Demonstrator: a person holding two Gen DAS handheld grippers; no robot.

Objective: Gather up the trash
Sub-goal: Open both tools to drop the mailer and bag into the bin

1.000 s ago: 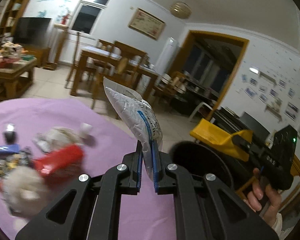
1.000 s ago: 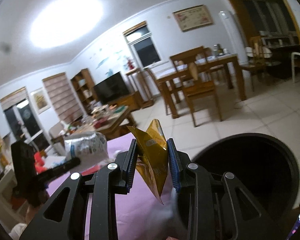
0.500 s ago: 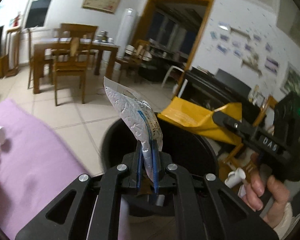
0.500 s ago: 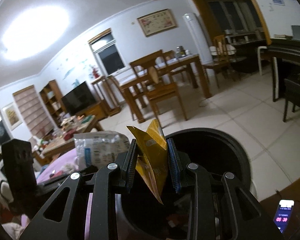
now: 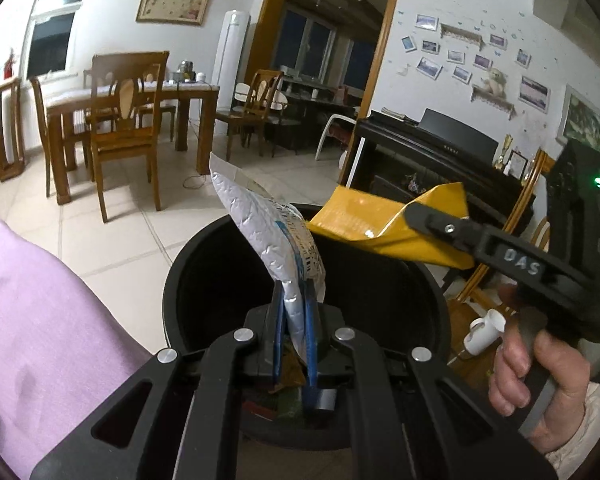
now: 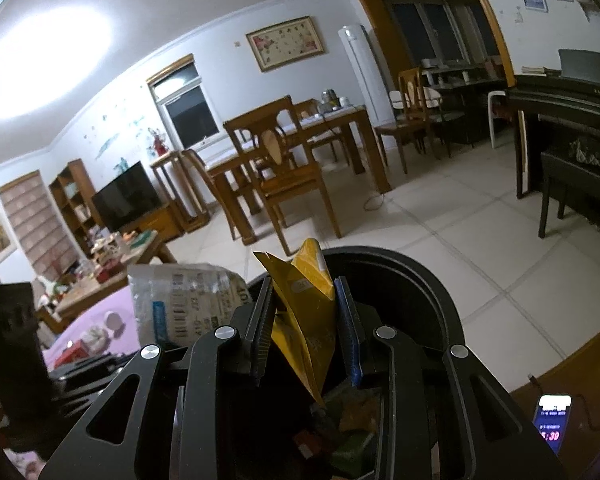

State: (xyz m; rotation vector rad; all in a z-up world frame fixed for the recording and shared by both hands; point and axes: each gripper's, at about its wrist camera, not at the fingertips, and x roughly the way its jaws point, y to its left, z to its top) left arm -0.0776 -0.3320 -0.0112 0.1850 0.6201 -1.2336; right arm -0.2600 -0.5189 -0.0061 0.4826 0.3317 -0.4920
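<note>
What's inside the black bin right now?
The black bin holds mixed wrappers and scraps, seen past the right gripper holding the yellow wrapper. Its bottom is covered.

Left gripper [image 5: 294, 328] and right gripper [image 6: 304, 332]: matte black linkage arms with silver screw heads and ribbed blue finger pads [image 5: 310, 344]. The right unit's body carries white "DAS" lettering and a green indicator light. The bare right hand [image 5: 540, 376] emerges from a cream sleeve.

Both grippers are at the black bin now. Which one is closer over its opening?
Left, narrowly. The left gripper holds the silver wrapper directly above the bin opening. The right gripper holds the yellow wrapper over the far rim.
</note>
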